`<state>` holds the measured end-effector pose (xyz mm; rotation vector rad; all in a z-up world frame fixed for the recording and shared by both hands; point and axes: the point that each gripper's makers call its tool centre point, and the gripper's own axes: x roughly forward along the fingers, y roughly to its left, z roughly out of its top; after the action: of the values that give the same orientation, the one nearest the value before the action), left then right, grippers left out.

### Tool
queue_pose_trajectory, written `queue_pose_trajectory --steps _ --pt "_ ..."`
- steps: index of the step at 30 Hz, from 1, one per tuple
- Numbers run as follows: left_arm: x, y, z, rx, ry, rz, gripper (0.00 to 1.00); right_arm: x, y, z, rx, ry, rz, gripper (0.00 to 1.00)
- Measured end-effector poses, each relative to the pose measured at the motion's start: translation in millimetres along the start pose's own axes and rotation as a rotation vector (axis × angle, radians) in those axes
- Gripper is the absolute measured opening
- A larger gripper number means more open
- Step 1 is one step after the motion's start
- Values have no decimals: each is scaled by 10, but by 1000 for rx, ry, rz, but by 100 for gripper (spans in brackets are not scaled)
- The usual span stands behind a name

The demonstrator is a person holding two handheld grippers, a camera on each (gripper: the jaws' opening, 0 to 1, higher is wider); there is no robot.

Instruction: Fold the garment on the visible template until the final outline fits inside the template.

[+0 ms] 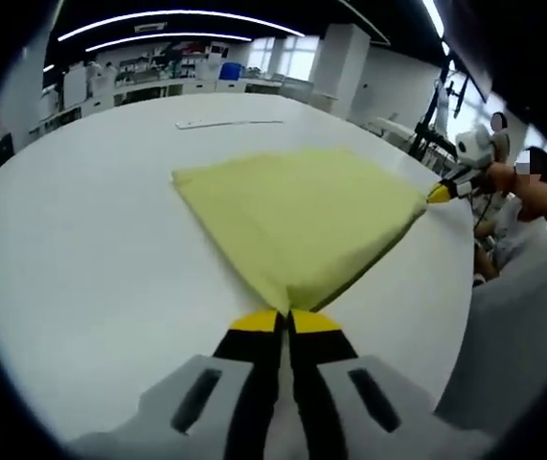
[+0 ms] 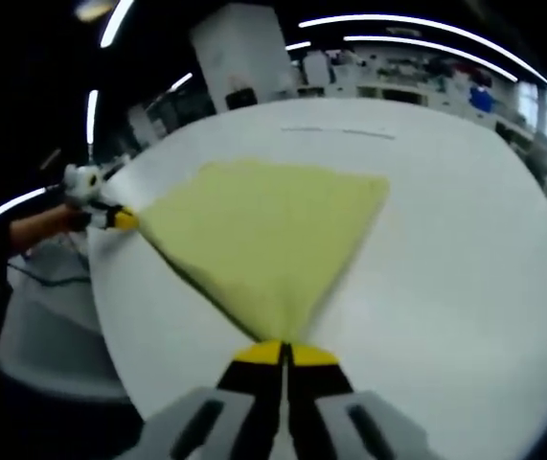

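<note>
A pale yellow garment lies folded and spread flat on the white table. My left gripper is shut on its near corner, the yellow-tipped jaws pressed together over the cloth. My right gripper pinches the corner at the right edge, held by a person's hand. In the right gripper view the same garment fans out from my right gripper, which is shut on its corner. The left gripper grips the far left corner there.
A thin pale strip lies on the table beyond the garment, also seen as a faint line. The table's edge runs close by the right gripper. A person stands at that edge. Benches and shelves line the back wall.
</note>
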<state>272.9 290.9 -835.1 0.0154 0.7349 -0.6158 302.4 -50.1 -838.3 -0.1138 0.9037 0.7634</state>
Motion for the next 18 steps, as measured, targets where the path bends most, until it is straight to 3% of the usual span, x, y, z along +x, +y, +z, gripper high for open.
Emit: queue_pose_trajectory --steps 11,18 --pt "-39 -16 -26 -5 -10 -10 1 -37 31 -52 -3 14 -7 0" --pt "-60 -31 -58 1 -7 -7 6 -18 23 -50 9 16 -23 0"
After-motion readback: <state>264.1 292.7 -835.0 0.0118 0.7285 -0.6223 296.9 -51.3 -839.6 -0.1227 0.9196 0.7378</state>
